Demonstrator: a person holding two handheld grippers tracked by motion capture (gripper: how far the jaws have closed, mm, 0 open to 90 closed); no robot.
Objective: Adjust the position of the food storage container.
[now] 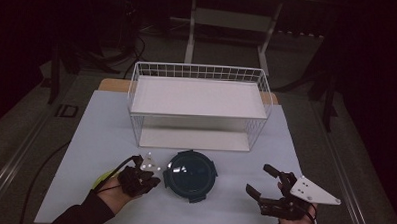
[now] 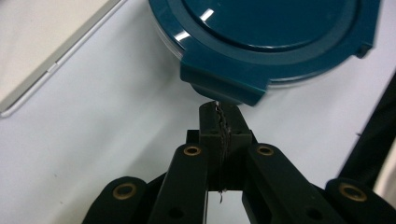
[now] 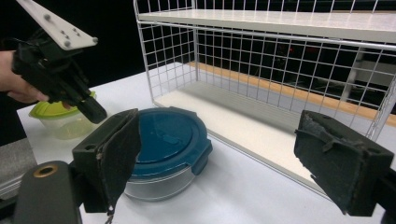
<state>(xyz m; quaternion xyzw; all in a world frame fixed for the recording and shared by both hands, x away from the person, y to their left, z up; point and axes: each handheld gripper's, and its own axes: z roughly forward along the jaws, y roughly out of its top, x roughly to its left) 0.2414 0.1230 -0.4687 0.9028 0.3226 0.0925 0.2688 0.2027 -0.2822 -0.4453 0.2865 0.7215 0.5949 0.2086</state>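
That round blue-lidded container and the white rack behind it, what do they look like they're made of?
The container's lid looks like glossy teal plastic: it mirrors the lights and has moulded clip tabs. Its bowl appears clear, glass or plastic; I can't tell which. The rack seems white-coated metal wire, a thin grid, with flat matte white shelf boards.

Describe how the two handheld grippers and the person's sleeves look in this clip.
Both the left gripper and the right gripper are black, with brass-coloured pivot rivets and rough dark jaw pads. Each carries a pale three-cornered plate dotted with small holes. A dark cable trails from the left one. The visible sleeve is dark.
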